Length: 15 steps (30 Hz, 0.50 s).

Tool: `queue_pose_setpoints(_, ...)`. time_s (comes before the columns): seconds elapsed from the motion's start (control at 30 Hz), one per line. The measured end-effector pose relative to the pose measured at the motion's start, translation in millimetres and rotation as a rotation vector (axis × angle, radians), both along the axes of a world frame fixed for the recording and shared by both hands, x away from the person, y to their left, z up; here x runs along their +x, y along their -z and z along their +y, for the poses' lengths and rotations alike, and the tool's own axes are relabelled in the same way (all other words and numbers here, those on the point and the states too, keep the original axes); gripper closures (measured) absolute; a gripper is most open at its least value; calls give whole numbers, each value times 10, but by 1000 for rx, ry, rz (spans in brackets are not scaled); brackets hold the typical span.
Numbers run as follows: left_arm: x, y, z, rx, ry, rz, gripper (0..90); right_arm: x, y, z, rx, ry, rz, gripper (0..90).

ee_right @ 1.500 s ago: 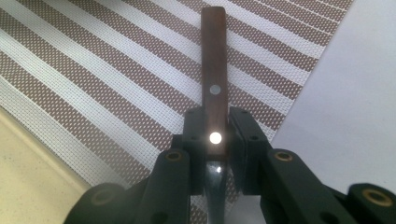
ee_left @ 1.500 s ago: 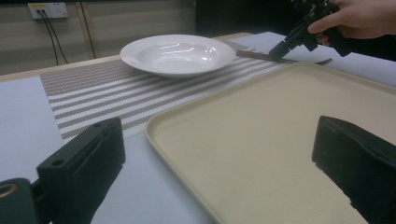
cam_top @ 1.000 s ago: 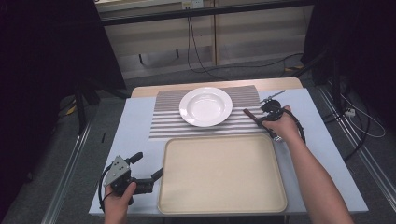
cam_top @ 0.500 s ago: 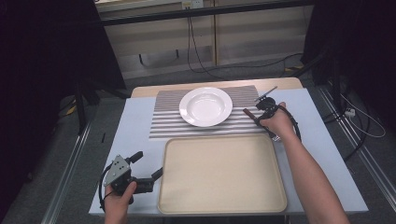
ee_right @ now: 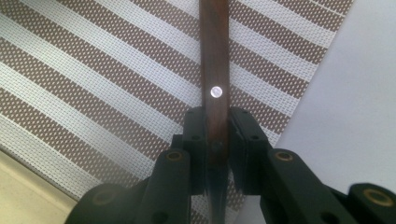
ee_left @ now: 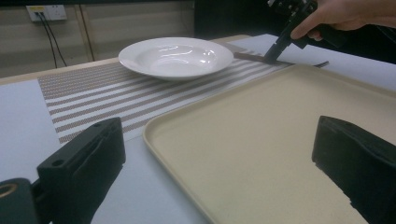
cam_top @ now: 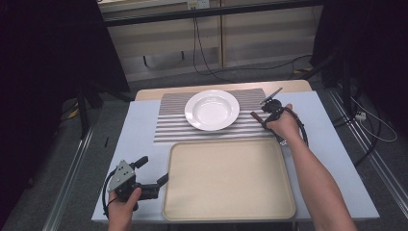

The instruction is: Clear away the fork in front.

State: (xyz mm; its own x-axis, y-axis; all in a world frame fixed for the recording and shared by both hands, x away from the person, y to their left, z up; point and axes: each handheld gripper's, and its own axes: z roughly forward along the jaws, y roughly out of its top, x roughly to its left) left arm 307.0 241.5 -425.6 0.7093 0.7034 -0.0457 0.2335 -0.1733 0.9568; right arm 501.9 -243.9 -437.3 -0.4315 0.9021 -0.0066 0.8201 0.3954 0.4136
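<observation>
My right gripper (cam_top: 268, 114) is shut on the dark wooden handle (ee_right: 214, 56) of a utensil with a metal rivet. The handle (cam_top: 255, 116) lies on the striped placemat (cam_top: 173, 126), at its right edge, right of the white plate (cam_top: 211, 109). Its far end is hidden behind the hand. In the right gripper view the jaws (ee_right: 215, 128) clamp the handle from both sides over the mat (ee_right: 93, 70). My left gripper (cam_top: 153, 171) is open at the front left of the table. Its jaws straddle the near left corner of the beige tray (cam_top: 228, 179).
The tray (ee_left: 261, 126) has nothing on it and fills the front middle of the pale blue table (cam_top: 137, 137). The plate (ee_left: 175, 56) sits on the mat (ee_left: 93, 88) behind it. Cables trail on the floor beyond the table.
My right hand has shifted slightly at the mat's right edge, still holding the handle. The left gripper has stayed put.
</observation>
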Motion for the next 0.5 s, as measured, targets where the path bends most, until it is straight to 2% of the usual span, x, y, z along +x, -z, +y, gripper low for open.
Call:
queue_pose_setpoints(0.1,7,12,-7,0,1,5,28,-5,8,-48,39,13,0,781)
queue_pose_setpoints(0.17,9,11,-11,4,3,4,29,-34,9,-34,27,6,-20,782)
queue_pose_setpoints(0.37,-3,8,-4,2,-6,4,29,-74,38,-179,151,36,-42,782)
queue_pose_setpoints(0.43,-9,8,5,5,-9,6,29,-77,35,-179,151,33,-48,782)
queue_pose_setpoints(0.5,-17,3,18,4,-14,4,29,-81,16,-184,162,36,-75,782)
